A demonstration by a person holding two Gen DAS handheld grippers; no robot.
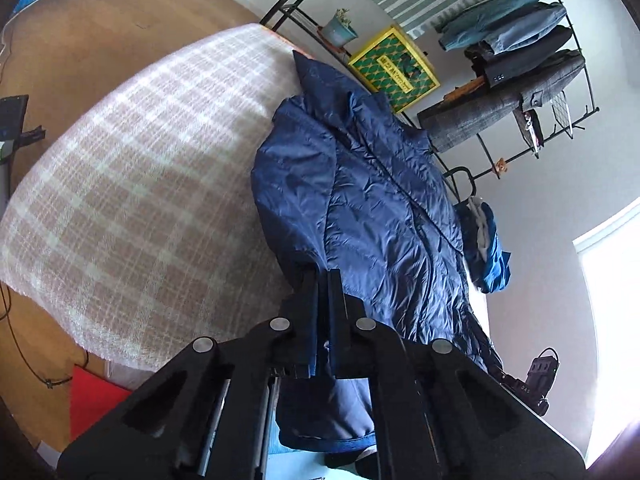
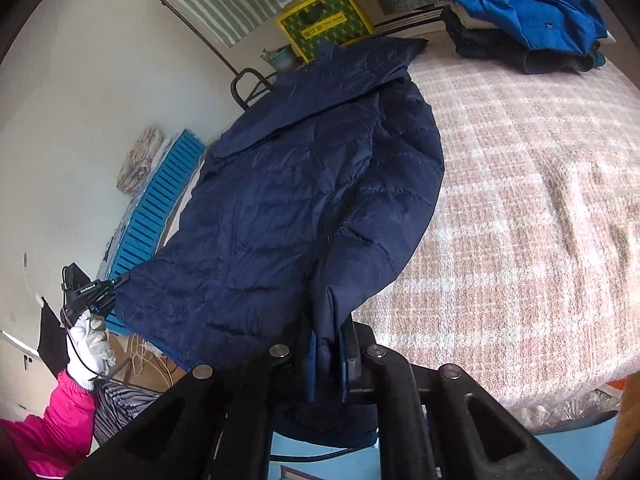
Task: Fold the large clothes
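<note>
A large navy quilted jacket (image 1: 368, 200) lies partly on a bed with a pink and white plaid cover (image 1: 132, 184). My left gripper (image 1: 324, 280) is shut on the jacket's near edge, cloth pinched between its fingers. In the right wrist view the same jacket (image 2: 304, 200) is stretched and lifted over the bed's left edge. My right gripper (image 2: 328, 336) is shut on a fold of its hem. The left gripper (image 2: 90, 292), held by a white-gloved hand, shows at the jacket's far left corner.
A pile of folded blue and dark clothes (image 2: 528, 20) sits at the bed's far corner. A garment rack with hung jackets (image 1: 520, 60), a yellow box (image 1: 394, 68) and a potted plant (image 1: 340, 30) stand behind the bed. A blue slatted panel (image 2: 156, 216) leans on the wall.
</note>
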